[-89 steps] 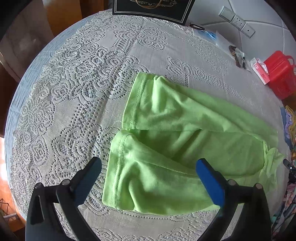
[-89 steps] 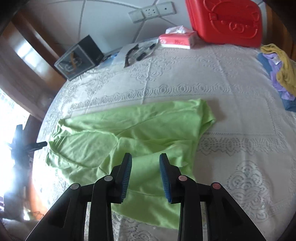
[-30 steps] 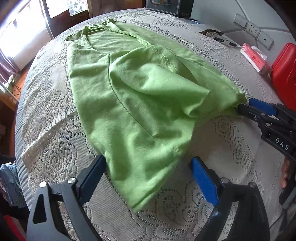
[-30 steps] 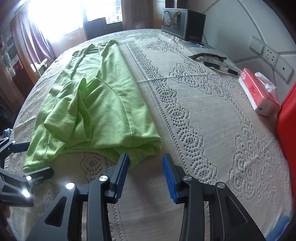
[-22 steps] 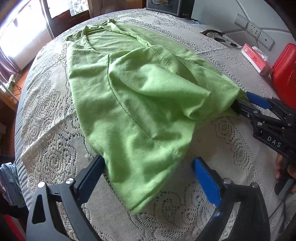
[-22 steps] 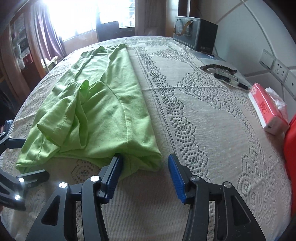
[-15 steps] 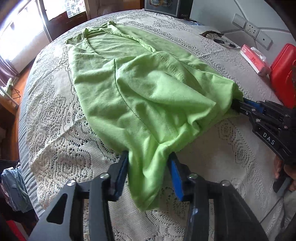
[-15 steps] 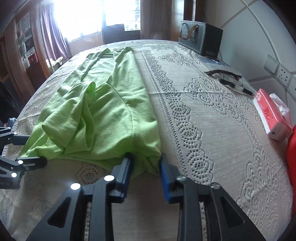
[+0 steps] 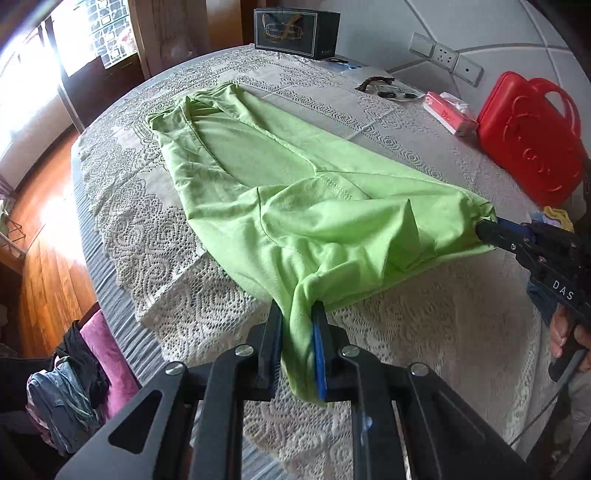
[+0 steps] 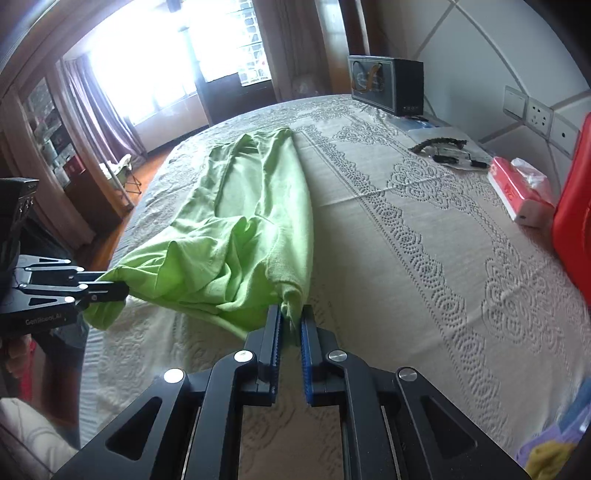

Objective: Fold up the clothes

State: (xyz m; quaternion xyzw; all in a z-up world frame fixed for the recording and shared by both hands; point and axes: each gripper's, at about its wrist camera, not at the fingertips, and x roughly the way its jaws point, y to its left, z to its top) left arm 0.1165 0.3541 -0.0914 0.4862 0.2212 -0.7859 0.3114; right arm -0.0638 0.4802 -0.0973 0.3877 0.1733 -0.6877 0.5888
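Observation:
A lime-green garment [image 9: 295, 192] lies lengthwise on the lace-covered table [image 9: 424, 332]. Its near end is raised off the cloth. In the left wrist view my left gripper [image 9: 297, 314] has one near corner bunched between its pads, and its jaws are closing on it. My right gripper [image 9: 484, 225] pinches the other near corner at the right. From the right wrist view the right gripper [image 10: 291, 314] is shut on a fold of the garment [image 10: 240, 229]. The left gripper [image 10: 122, 291] holds the far corner at the left. A hand [image 9: 565, 332] grips the right tool.
A red plastic case [image 9: 532, 147], a red tissue pack [image 9: 448, 114], small dark items [image 9: 384, 86] and a dark box [image 9: 295, 31] line the wall side. Clothes are piled beside the table [image 9: 66, 387]. Coloured clothes [image 10: 554, 443] lie at the near right.
Both grippers went from open around the garment's near corners to shut on them. They then rose, lifting the near end and stretching it between them.

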